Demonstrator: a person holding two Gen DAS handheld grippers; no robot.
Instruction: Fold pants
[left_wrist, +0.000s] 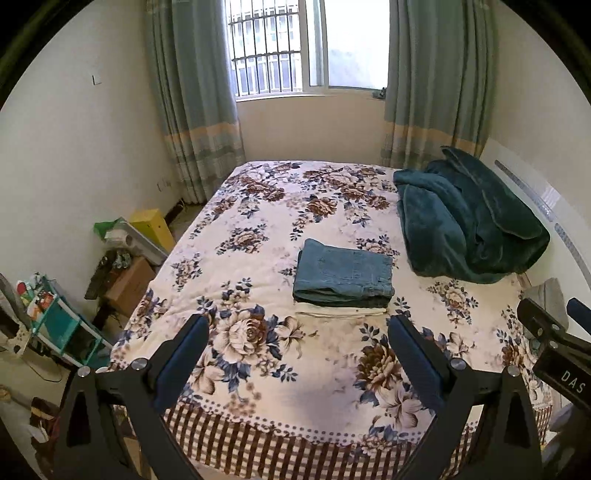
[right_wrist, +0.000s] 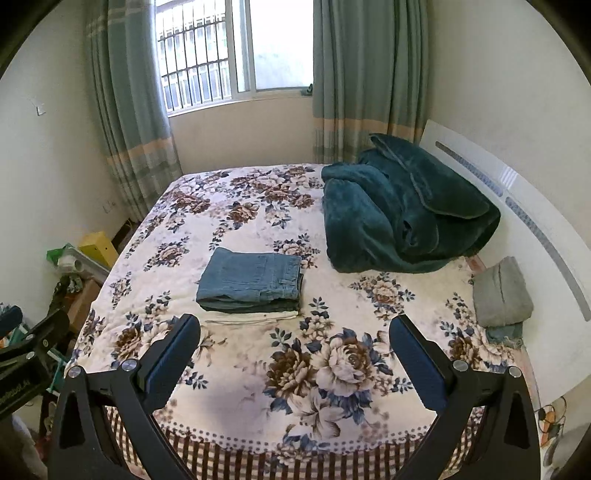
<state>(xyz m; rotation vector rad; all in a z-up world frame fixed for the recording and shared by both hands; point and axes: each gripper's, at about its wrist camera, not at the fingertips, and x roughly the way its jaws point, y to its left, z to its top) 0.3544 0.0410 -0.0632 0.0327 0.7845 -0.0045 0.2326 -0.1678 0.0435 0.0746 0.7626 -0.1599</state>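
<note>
Folded blue jeans (left_wrist: 344, 272) lie on top of a small stack in the middle of the floral bed (left_wrist: 258, 229), with a darker folded garment and a cream one (left_wrist: 340, 311) under them. The stack also shows in the right wrist view (right_wrist: 251, 278). My left gripper (left_wrist: 301, 332) is open and empty, held above the bed's near edge, short of the stack. My right gripper (right_wrist: 295, 332) is open and empty, also above the near part of the bed (right_wrist: 332, 369), to the right of the stack. Part of the right gripper shows at the edge of the left wrist view (left_wrist: 554, 339).
A dark green blanket (left_wrist: 469, 218) is heaped at the bed's back right. A folded grey garment (right_wrist: 502, 291) lies by the white headboard (right_wrist: 535, 221). Boxes and a teal rack (left_wrist: 62, 325) crowd the floor to the left. Window and curtains stand behind.
</note>
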